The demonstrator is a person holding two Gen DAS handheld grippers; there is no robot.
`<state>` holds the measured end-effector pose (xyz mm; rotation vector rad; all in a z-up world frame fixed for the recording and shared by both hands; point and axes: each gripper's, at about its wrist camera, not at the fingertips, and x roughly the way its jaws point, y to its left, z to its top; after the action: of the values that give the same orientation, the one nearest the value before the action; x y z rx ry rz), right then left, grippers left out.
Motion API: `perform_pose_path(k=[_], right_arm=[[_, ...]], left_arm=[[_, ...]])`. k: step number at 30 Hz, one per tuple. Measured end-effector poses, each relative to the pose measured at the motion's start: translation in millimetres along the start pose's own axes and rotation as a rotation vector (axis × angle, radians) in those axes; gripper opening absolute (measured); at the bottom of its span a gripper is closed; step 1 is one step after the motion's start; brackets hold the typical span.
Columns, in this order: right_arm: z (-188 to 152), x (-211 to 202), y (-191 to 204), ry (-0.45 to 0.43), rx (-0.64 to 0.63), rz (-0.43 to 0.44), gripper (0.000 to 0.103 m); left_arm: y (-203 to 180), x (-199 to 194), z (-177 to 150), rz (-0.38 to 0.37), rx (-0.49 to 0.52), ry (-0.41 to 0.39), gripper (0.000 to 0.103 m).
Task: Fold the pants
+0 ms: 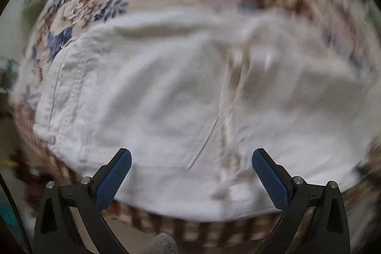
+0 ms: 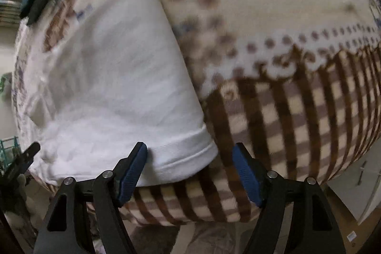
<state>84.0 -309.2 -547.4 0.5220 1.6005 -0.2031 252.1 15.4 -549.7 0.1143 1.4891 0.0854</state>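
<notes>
White pants (image 1: 166, 92) lie flat on a patterned blanket; the left wrist view shows the waist end with a drawstring (image 1: 228, 135) hanging toward me. My left gripper (image 1: 191, 156) is open and empty, just above the waistband's near edge. In the right wrist view the pants (image 2: 114, 87) show a hemmed leg end (image 2: 185, 158) at the near edge. My right gripper (image 2: 190, 151) is open, its jaws standing either side of the hem corner, holding nothing.
The blanket (image 2: 285, 16) has a floral cream top and a brown checked border (image 2: 297, 116) hanging over the near edge. The other gripper's tip (image 2: 28, 154) shows at the far left. Floor lies below.
</notes>
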Motion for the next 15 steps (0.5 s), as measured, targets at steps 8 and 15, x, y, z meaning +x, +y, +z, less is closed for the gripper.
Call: perform_pose_path(k=[8,15], right_arm=[[4,2,-3,0.015,0.035,-0.02,0.078],[-4,-31,58,-0.035,-0.038,-0.082,0.08]], left_arm=[[32,-7,-6,-0.109,-0.127,-0.012,0.103],[141,-43,-23,-0.176,-0.453,-0.141,0.103]])
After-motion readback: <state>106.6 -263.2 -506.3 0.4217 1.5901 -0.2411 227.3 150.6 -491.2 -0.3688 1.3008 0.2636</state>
